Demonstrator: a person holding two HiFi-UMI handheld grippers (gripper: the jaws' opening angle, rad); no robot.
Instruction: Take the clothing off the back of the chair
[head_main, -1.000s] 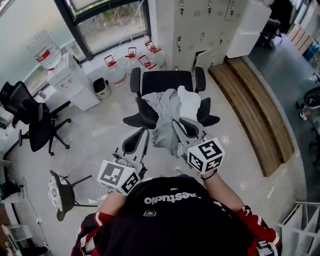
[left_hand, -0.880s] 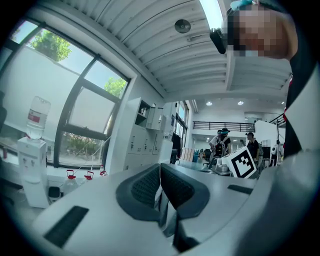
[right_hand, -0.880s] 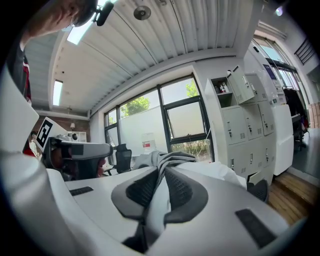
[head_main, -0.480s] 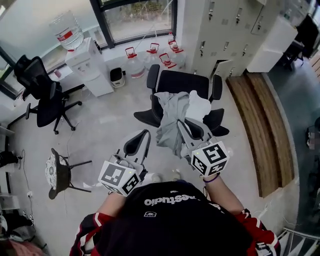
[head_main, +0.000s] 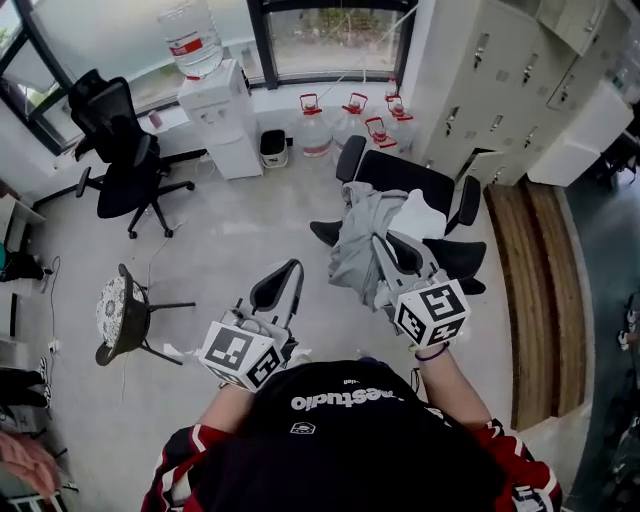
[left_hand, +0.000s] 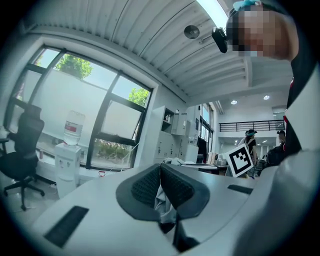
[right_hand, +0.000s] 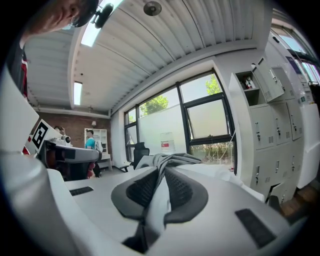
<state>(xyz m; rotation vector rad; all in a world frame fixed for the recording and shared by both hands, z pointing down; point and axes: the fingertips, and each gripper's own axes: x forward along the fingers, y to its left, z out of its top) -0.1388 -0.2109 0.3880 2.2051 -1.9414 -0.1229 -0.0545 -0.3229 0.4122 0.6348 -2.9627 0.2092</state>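
A black office chair (head_main: 447, 252) stands ahead to the right. Grey clothing (head_main: 352, 235) and a white garment (head_main: 420, 214) are draped over its back. My right gripper (head_main: 385, 248) is shut on the grey clothing. In the right gripper view the cloth (right_hand: 172, 160) runs out between the pads (right_hand: 182, 192). My left gripper (head_main: 290, 272) hangs left of the clothing, apart from it, with its jaws shut. In the left gripper view, grey cloth (left_hand: 162, 200) shows in the slit below the left gripper (left_hand: 160, 170) tips. I cannot tell whether it is pinched there.
A water dispenser (head_main: 215, 115) and several water jugs (head_main: 350, 120) stand under the window. A second black chair (head_main: 125, 150) is at the far left and a small round stool (head_main: 120, 315) at near left. Lockers (head_main: 500, 70) and a wooden platform (head_main: 540, 290) lie to the right.
Both grippers have swung left and slightly up. The right one keeps its hold on the grey clothing. The chair now sits further right in the head view.
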